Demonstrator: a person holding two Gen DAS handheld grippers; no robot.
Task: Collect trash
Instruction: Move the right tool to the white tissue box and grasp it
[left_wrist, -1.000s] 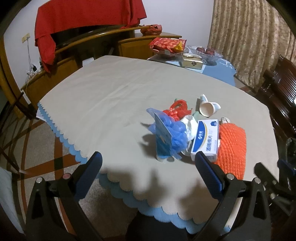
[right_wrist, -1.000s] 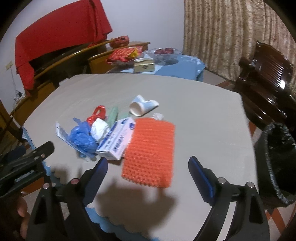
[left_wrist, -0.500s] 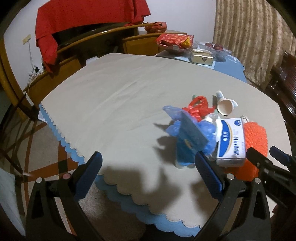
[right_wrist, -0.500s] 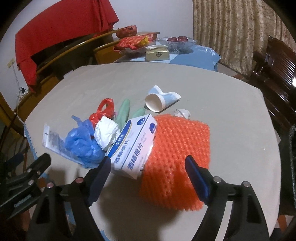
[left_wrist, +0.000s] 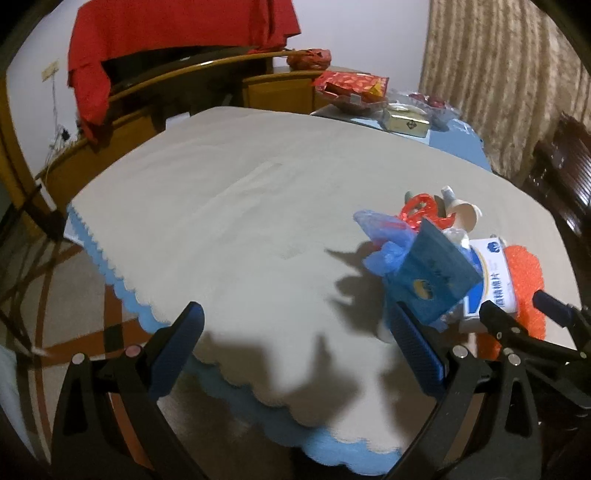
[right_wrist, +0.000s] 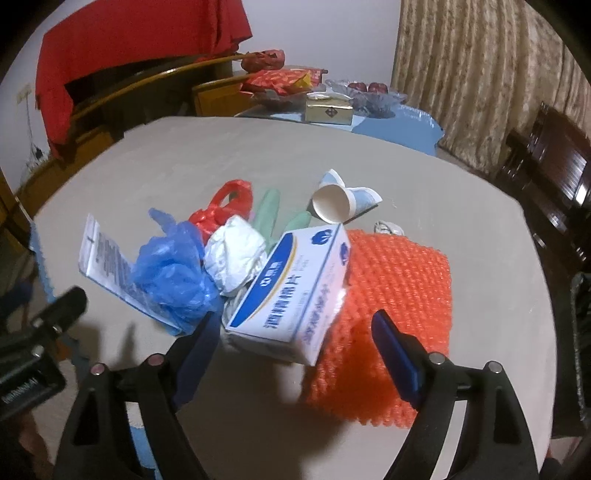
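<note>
Trash pile (right_wrist: 258, 258) lies on table (left_wrist: 229, 206) near its front edge: box (right_wrist: 295, 295), blue bag (right_wrist: 173, 273), orange mesh (right_wrist: 391, 317), cup (right_wrist: 332, 203). Right gripper (right_wrist: 291, 328) released, jaws just reopening, straddling box without touching. Left gripper (left_wrist: 295, 332) released, nothing between fingers.

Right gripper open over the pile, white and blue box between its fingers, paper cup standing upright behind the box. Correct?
Not quite: the paper cup is tipped on its side, mouth toward the camera, as the right wrist view shows. The rest holds: the right gripper is open over the pile, with the white and blue box between its fingers, unclamped.
</note>
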